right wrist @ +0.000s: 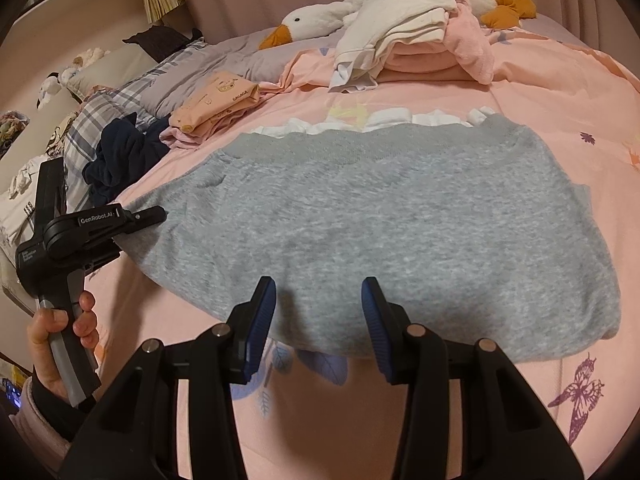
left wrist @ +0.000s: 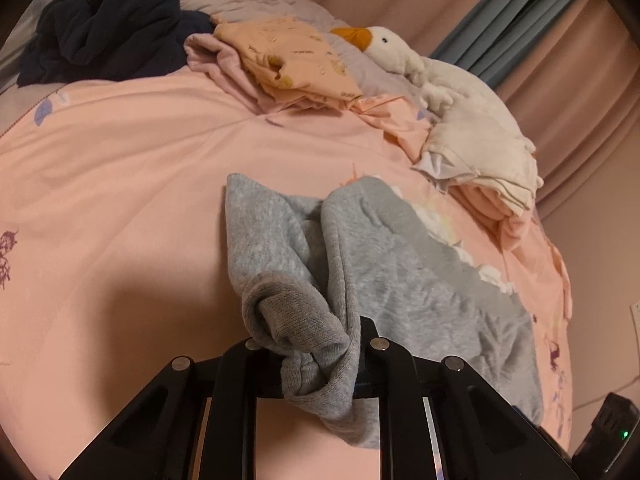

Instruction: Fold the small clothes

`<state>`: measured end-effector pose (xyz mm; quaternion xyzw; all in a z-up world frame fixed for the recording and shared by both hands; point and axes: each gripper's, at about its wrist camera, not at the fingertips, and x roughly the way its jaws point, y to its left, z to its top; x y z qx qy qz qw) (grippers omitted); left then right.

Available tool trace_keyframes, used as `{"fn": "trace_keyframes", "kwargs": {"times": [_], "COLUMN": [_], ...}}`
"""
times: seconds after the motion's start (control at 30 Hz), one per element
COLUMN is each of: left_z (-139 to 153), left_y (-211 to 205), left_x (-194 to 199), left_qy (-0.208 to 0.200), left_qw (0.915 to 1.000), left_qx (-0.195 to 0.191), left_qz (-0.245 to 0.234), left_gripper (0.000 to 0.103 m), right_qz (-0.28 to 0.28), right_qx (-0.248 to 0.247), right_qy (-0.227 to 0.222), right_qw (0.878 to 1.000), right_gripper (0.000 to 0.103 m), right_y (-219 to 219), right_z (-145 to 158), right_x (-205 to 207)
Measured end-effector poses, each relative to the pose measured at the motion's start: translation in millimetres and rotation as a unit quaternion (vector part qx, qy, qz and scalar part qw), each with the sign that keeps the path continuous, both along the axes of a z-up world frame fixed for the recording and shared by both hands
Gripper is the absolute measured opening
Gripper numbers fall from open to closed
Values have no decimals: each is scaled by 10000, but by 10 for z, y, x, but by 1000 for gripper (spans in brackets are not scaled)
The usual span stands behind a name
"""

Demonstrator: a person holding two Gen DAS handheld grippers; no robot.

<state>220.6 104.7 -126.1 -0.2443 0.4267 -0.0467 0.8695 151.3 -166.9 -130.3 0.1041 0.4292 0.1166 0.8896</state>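
A small grey sweatshirt (right wrist: 380, 220) with a white frill at its far edge lies spread flat on the pink bedspread (right wrist: 560, 92). My left gripper (left wrist: 312, 346) is shut on the bunched cuff of its sleeve (left wrist: 296, 312), which folds over the grey body (left wrist: 420, 280). In the right wrist view that gripper (right wrist: 154, 213) sits at the garment's left edge, held by a hand (right wrist: 60, 332). My right gripper (right wrist: 318, 294) stands open just over the near hem, its blue pads (right wrist: 262, 320) apart with nothing pinched between them.
A folded peach garment (right wrist: 216, 100) lies on a pink one at the back left, beside a crumpled navy garment (right wrist: 120, 152). A stack of white and pink clothes (right wrist: 420, 40) rests against a white goose plush (right wrist: 320, 20). Checked pillows (right wrist: 92, 116) line the left side.
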Motion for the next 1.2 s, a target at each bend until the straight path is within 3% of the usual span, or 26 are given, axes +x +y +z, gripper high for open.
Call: {"fn": "trace_keyframes", "kwargs": {"times": [0.33,0.5,0.63,0.77,0.9,1.03,1.2], "left_z": [159,294,398,495,580,654,731], "left_y": [-96,-204,-301,-446,-593,-747,-989], "left_x": [-9,14,23,28,33,16,-34], "left_qy": [-209,-318,-422,-513,-558,-620,-697], "left_qw": [9997,9990,9982,9969,9955,9932,9897], "left_qx": [-37,52,136,192,270,370,513], "left_qz": [-130,-295,-412,-557,-716,-917,-1138], "left_gripper": [17,17,17,17,17,17,17], "right_qz": [55,-239,-370,-148,-27,104,439], "right_qx": [158,259,410,154,-24,302,310], "right_qy": [-29,42,257,609,598,311,531], "right_qw": [9999,9994,9981,9979,9982,9990,9971], "right_gripper": [35,28,27,25,23,25,26], "right_y": [135,107,94,220,241,134,200], "right_z": [22,-21,-91,-269,-176,17,-127], "right_x": [314,632,939,1113,1108,861,616]}}
